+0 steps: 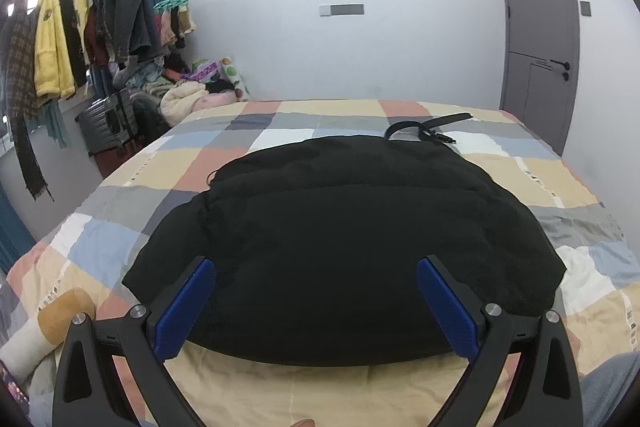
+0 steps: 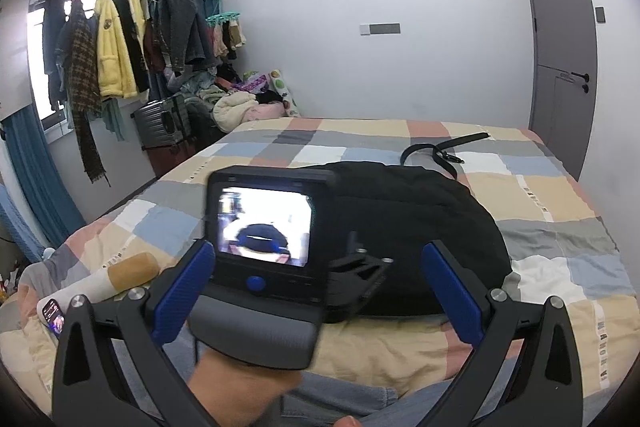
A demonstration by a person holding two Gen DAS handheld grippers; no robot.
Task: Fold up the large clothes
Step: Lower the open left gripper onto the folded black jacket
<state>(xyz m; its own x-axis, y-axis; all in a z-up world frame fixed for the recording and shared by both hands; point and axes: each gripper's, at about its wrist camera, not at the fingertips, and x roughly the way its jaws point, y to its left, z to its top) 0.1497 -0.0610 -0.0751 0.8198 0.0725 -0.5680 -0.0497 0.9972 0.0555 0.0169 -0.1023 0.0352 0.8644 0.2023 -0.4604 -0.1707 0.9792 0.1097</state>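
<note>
A bulky black garment (image 1: pixel 344 239) lies in a rounded, already compact heap in the middle of a bed (image 1: pixel 560 187) covered with a patchwork checked quilt. A black belt (image 1: pixel 432 127) rests on the quilt touching the heap's far edge.

The left tool (image 1: pixel 316 301) hovers over the garment's near hem with its blue pads spread wide, gripping nothing. The right tool (image 2: pixel 320 293) is also spread and empty, held behind the left one, whose camera body and screen (image 2: pixel 264 223) fill the space between its fingers.

Risks, as a judgement: the padded cloth looks thick, so a shallow pinch may catch only the top layer and undo the fold. The two tools sit close enough to collide. Dragging the heap could snag the belt.
</note>
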